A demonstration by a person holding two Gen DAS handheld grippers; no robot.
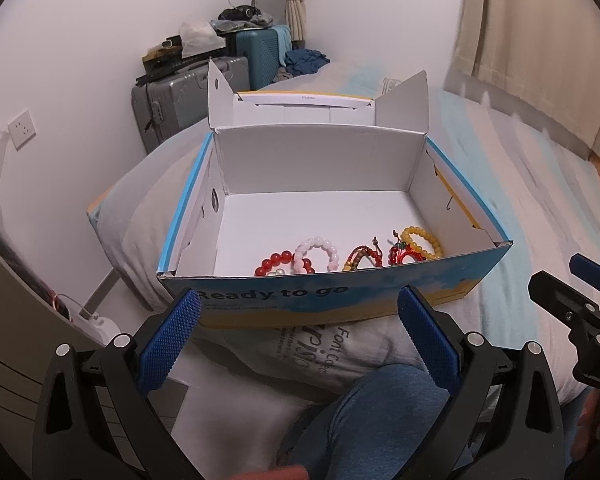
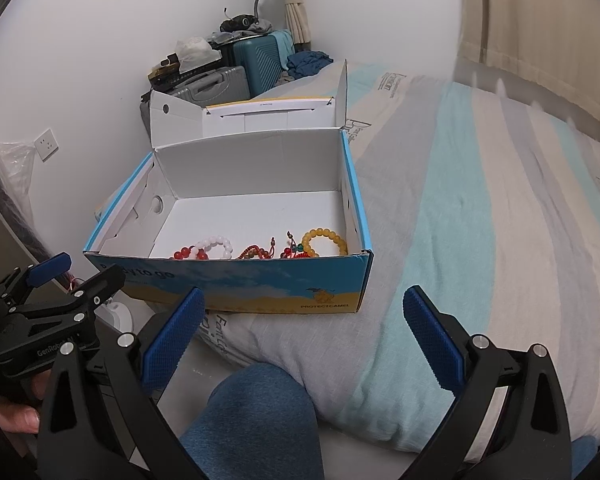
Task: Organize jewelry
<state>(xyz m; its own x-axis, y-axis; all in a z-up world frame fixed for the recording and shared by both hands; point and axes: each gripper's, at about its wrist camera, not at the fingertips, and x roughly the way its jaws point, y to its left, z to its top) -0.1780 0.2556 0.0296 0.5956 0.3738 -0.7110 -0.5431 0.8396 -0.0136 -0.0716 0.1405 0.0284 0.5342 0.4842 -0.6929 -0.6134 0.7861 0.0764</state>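
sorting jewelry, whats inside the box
Bead bracelets along the near wall of the box: red, pink, brown-red, yellow. The wall hides their lower parts.

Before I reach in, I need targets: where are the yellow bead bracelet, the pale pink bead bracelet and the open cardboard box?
yellow bead bracelet (image 1: 422, 242), left wrist view, beads.
pale pink bead bracelet (image 1: 318, 245), left wrist view, top arc.
open cardboard box (image 2: 236, 282), right wrist view, front wall.

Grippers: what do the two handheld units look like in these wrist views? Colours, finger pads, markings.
Both match. The left gripper and the right gripper have black plastic bodies with silver pivot screws and triangular cut-outs in the finger arms. Their blue finger pads carry a knurled diamond texture. White lettering starting "GenRobot" is printed on the left unit's body in the right wrist view. No cables visible. The person wears blue trousers.
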